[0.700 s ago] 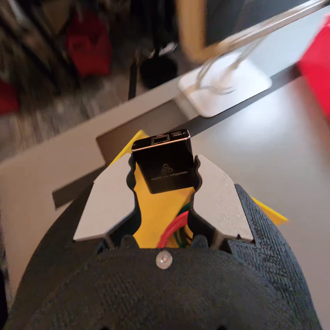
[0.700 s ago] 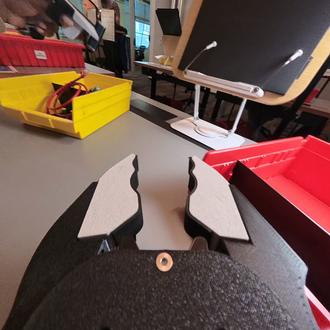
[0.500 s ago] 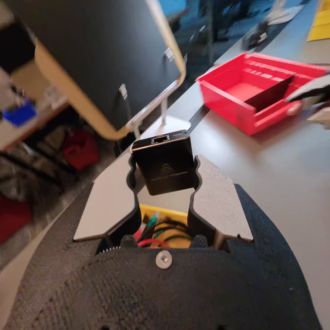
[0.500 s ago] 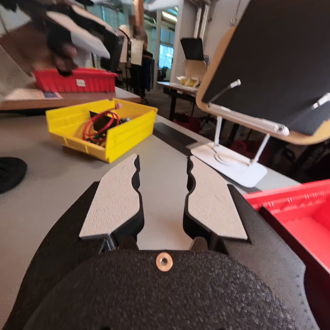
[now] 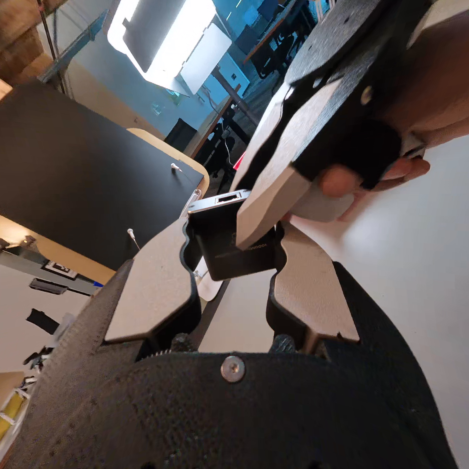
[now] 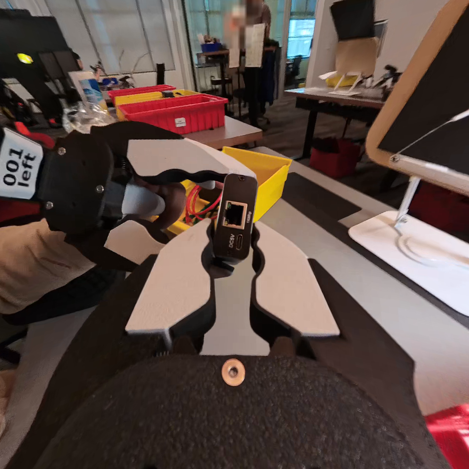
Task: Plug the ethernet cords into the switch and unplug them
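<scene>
The black ethernet switch [image 5: 223, 253] is held in the air between both grippers. My left gripper [image 5: 232, 228] is shut on its body. In the right wrist view the switch [image 6: 234, 220] stands upright with its port face toward the camera, and my right gripper [image 6: 232, 228] is closed against its two sides. The left gripper [image 6: 225, 208] reaches in from the left there; its lower fingertip is hidden. The right gripper [image 5: 239, 215] comes in from the upper right in the left wrist view. Red and green ethernet cords [image 6: 195, 200] lie in a yellow bin [image 6: 269, 177] behind the switch.
A black board on a white stand [image 6: 406, 241] is at the right on the grey table [image 6: 355, 304]; it also shows in the left wrist view [image 5: 76, 165]. A red bin [image 6: 449, 431] is at the near right. Other tables with red bins [image 6: 172, 109] stand behind. Left and right tips are no more than a few centimetres apart.
The left gripper lifted the switch out of the yellow bin and swung it toward the right gripper. The right gripper's fingers, open before, have closed onto the switch.
</scene>
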The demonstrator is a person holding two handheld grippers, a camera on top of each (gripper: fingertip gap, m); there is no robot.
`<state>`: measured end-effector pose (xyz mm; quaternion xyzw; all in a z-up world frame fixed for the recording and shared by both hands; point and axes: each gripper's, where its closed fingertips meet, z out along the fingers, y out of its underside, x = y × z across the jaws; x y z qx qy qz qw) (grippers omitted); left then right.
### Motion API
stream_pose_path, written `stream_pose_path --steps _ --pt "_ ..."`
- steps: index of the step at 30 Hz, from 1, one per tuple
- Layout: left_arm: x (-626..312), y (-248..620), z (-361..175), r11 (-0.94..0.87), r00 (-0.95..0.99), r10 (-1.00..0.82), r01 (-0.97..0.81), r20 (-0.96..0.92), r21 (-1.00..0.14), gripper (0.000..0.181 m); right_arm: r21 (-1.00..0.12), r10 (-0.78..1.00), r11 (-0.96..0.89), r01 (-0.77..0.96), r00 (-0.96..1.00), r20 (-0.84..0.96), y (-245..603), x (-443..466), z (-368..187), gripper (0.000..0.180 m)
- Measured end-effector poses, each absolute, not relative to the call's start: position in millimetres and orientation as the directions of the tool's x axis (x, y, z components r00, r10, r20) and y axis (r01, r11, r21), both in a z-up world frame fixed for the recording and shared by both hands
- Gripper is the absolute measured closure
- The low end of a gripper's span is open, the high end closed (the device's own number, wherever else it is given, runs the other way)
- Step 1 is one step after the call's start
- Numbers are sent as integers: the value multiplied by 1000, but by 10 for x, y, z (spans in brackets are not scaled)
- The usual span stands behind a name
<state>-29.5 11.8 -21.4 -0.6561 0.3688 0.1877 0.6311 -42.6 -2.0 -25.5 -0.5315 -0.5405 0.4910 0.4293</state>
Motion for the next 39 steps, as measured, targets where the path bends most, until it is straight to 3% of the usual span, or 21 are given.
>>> stream_pose_path --steps 6,11,15,21,27,35,39 --pt "-232 75 -274 93 685 -311 -668 -658 -739 116 -929 904 -331 164 -227 -362 23 -327 -219 155" --pt "-154 -66 -215 108 746 -522 -423 -413 -900 108 -752 564 -627 201 -549 -617 -45 2 178 156" --pt "-44 -225 -107 185 689 -617 -342 -380 -921 110 -713 357 -625 316 -697 -622 -309 167 242 155" --pt "244 -637 -134 180 473 -829 -281 -299 -943 105 -735 221 -469 489 -741 -634 -730 225 -21 155" --pt "315 -676 -233 206 435 -828 -348 -352 -914 110 -702 148 -445 556 -728 -670 -798 216 -198 156" --pt "357 -707 -277 186 400 -865 -306 -304 -934 110 -682 104 -452 575 -725 -681 -830 213 -242 156" --pt "235 -557 -133 105 485 -860 -135 -158 -985 110 -736 289 -540 409 -732 -618 -605 57 -114 149"
